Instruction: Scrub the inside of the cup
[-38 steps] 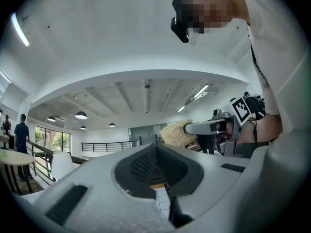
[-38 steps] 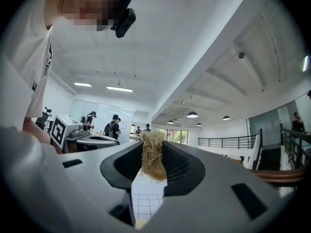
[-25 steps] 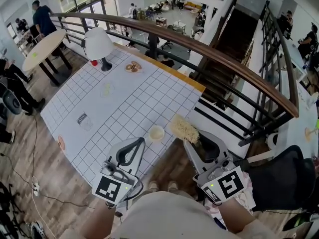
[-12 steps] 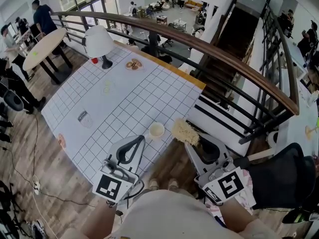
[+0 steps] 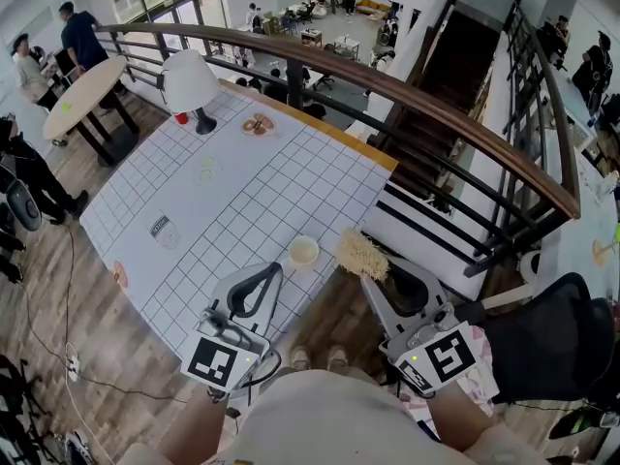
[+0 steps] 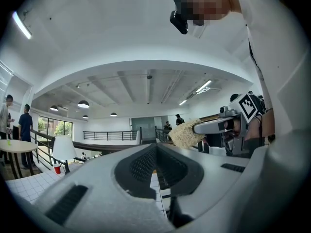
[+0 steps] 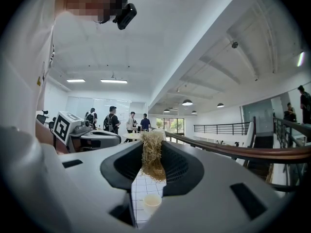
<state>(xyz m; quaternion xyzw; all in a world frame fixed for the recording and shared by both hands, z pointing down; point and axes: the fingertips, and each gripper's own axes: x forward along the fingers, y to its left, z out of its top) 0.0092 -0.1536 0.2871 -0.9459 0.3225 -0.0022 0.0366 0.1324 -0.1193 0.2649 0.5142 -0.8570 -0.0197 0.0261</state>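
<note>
Little moved; left tool (image 5: 274, 272) closed empty, right tool (image 5: 374, 276) clamps scrubber (image 5: 359, 252); scrubbing the unheld cup (image 5: 303, 252) could shove it off the surface (image 5: 242, 192)

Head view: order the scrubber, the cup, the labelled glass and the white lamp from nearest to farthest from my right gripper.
1. The scrubber: clamped in the jaws of the right gripper.
2. The cup: at the near edge of the table, just left of the scrubber.
3. The labelled glass: across the table, toward its left side.
4. The white lamp: at the far corner.
</note>
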